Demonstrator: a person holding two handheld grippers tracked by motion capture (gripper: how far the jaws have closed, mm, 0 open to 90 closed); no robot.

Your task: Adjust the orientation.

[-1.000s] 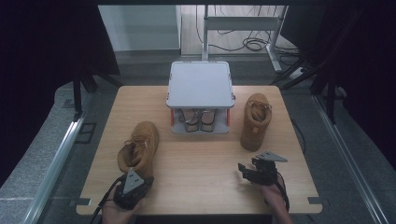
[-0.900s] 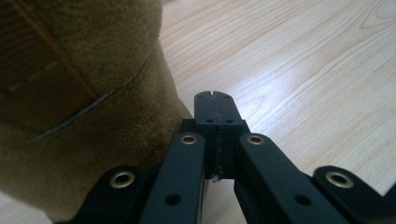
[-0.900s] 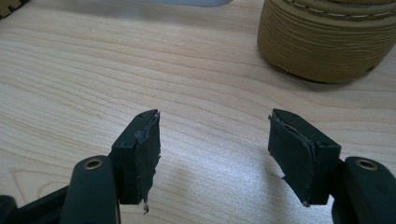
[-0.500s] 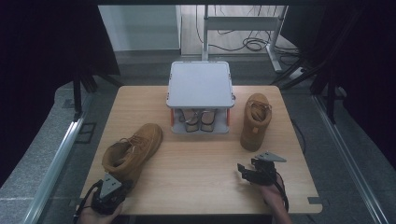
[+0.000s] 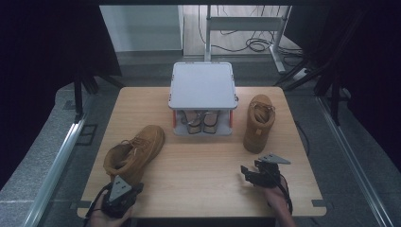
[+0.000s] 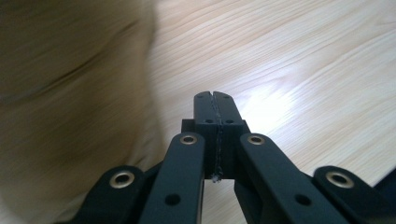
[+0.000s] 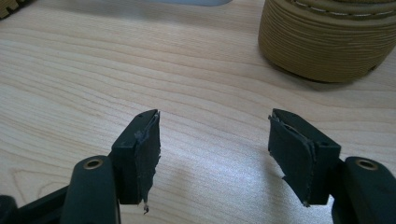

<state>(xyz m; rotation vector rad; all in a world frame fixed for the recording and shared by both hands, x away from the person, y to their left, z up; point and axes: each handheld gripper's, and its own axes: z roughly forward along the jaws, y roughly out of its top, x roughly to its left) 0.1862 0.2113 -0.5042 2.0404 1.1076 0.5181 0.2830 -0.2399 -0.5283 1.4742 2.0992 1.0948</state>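
A tan boot (image 5: 135,153) lies slanted on the left of the wooden table (image 5: 203,170), toe toward the middle. It shows as a blur (image 6: 70,93) in the left gripper view. My left gripper (image 5: 124,185) sits just behind its heel at the table's front edge. Its jaws are shut (image 6: 215,100) with nothing between them, beside the boot. The second tan boot (image 5: 259,120) stands upright at the right, and its ribbed sole (image 7: 327,42) is ahead in the right gripper view. My right gripper (image 5: 248,171) rests in front of that boot, open (image 7: 215,135) and empty over bare wood.
A grey two-level rack (image 5: 203,87) stands at the back middle of the table, with a pair of shoes (image 5: 201,120) on its lower level. Black curtains and metal rails flank the table. Cables lie on the floor behind.
The left boot has turned from nearly straight to slanted, its heel swung left. My left gripper went left toward the front corner, then came back a little. The right gripper stayed put.
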